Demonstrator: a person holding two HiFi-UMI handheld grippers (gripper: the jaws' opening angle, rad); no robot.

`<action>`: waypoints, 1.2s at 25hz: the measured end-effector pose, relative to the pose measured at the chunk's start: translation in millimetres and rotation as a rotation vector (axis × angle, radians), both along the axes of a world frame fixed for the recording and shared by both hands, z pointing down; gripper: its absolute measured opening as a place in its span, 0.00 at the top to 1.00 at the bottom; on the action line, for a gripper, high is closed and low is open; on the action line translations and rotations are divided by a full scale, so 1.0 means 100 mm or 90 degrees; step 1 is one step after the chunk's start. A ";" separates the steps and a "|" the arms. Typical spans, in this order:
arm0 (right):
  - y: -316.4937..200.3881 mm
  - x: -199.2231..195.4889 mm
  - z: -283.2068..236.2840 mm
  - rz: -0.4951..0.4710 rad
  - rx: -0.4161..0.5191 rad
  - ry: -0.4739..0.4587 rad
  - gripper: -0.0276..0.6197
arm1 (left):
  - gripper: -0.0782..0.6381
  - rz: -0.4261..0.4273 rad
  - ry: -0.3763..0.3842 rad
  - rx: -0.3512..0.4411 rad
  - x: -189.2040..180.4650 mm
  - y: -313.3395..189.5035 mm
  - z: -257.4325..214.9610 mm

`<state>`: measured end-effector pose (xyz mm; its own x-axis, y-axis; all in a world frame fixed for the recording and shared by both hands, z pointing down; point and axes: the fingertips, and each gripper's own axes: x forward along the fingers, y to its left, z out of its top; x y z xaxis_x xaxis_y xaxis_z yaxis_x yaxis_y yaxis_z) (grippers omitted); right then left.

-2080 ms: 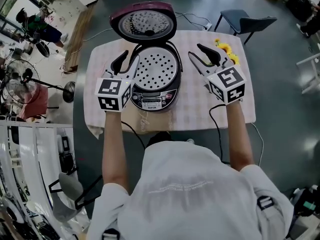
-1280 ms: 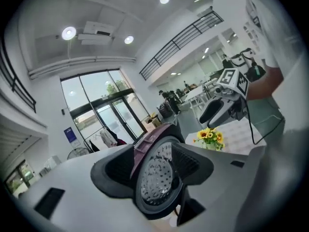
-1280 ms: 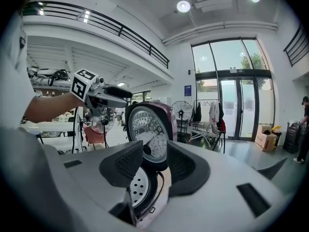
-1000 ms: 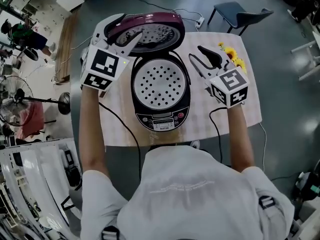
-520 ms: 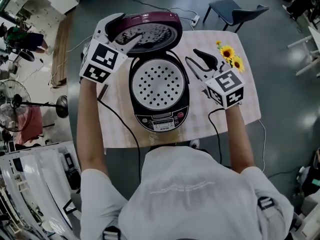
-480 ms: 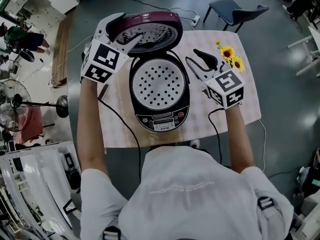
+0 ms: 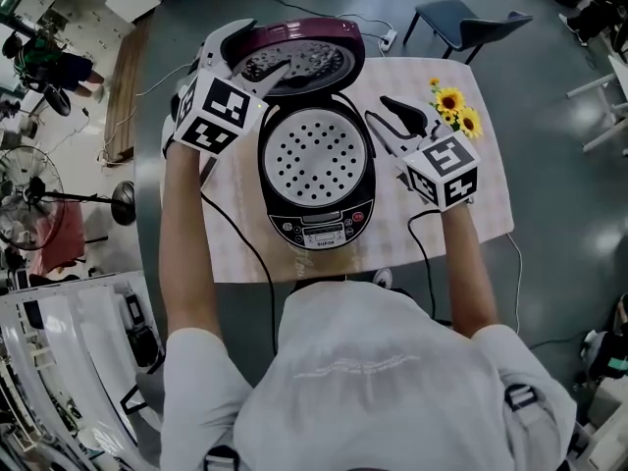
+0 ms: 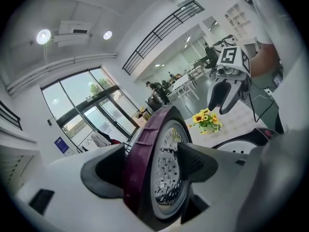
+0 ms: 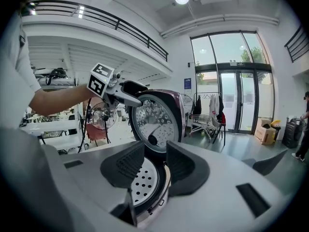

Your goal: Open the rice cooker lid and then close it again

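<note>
**Left tongs up at the raised lid**

Your left gripper (image 7: 257,49) has climbed from beside the rice cooker (image 7: 314,232) to its lid (image 7: 306,49), and its jaws have been widening. They're now gaping at their fullest, straddling the lid's purple rim, one pad outside and one on the perforated inner side. The lid is standing open at the cooker's back edge, on the checked table (image 7: 392,248). Your right gripper (image 7: 381,111) is hovering just right of the pot, jaws half apart, gripping nothing, with the sunflowers (image 7: 457,108) beyond.
</note>
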<state>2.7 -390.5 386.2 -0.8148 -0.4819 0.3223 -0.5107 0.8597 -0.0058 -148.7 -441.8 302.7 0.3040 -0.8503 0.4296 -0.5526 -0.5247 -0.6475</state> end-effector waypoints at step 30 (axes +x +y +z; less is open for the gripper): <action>0.61 0.09 0.09 -0.072 -0.026 0.006 0.73 | 0.54 -0.003 0.011 -0.062 0.37 1.11 0.30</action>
